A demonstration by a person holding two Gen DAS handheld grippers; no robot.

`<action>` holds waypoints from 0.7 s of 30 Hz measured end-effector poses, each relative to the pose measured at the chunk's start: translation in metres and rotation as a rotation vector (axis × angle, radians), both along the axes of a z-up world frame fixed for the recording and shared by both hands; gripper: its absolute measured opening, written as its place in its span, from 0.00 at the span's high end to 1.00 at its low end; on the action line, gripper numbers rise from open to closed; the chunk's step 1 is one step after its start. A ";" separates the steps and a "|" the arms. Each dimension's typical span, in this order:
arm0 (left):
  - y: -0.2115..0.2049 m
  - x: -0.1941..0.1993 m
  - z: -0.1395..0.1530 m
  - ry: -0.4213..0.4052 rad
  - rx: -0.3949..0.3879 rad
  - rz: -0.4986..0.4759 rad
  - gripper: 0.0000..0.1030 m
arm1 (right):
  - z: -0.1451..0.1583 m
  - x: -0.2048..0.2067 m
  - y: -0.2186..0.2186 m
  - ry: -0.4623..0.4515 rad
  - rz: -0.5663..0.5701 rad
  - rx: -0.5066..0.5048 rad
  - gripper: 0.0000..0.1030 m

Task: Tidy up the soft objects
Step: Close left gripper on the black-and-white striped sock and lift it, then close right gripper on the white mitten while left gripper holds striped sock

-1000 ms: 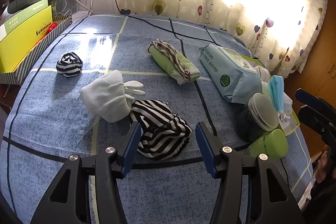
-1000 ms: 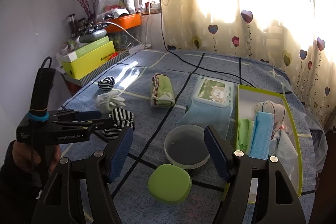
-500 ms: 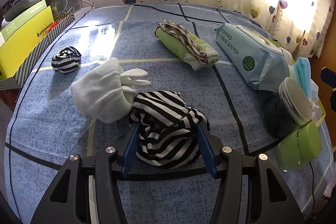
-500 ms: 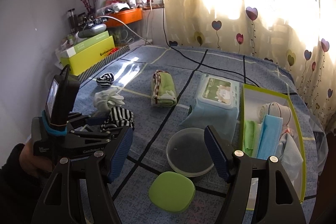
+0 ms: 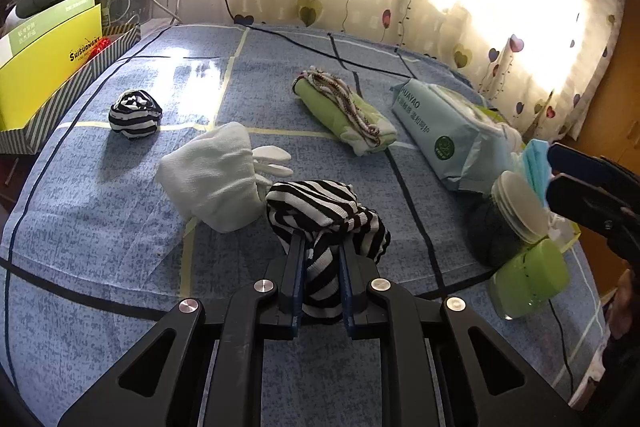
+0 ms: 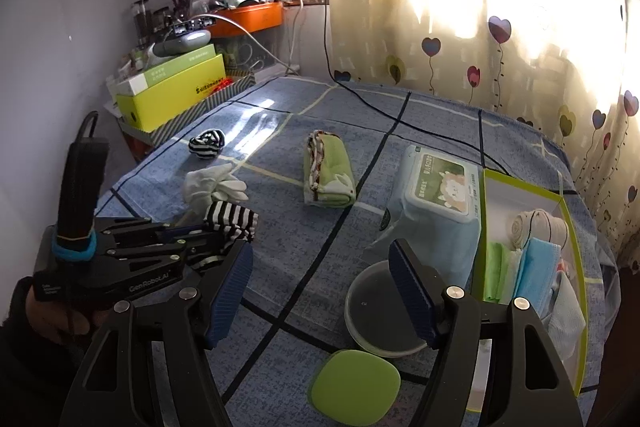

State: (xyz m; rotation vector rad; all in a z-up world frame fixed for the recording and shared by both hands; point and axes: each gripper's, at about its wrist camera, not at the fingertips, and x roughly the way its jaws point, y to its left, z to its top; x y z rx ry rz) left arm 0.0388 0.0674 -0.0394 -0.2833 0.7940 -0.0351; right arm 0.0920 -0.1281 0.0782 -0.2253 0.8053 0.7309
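A black-and-white striped cloth (image 5: 320, 211) lies bunched on the blue bedspread, and my left gripper (image 5: 322, 247) is closing on it, its pads squeezing the near fold. The right wrist view shows the same striped cloth (image 6: 232, 217) in the left gripper (image 6: 216, 233). White gloves (image 5: 216, 179) lie just left of it. Farther back are a small striped ball (image 5: 134, 113) and a rolled green towel (image 5: 344, 113). My right gripper (image 6: 320, 249) hangs open with nothing between its fingers, above a round container (image 6: 380, 311).
A wipes pack (image 6: 436, 187) lies beside a green-rimmed box (image 6: 520, 183) holding rolled cloths and masks at the right. A green lid (image 6: 354, 385) sits near the front. A yellow box (image 5: 44, 55) stands at the bed's left edge, and a black cable crosses the back.
My left gripper came forward around the striped cloth and its jaws closed from wide apart onto it. The right gripper drifted slightly and stayed open.
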 end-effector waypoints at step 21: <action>0.093 -0.050 0.020 -0.166 -0.074 0.167 0.85 | -0.021 0.003 0.111 0.053 0.159 -0.047 0.31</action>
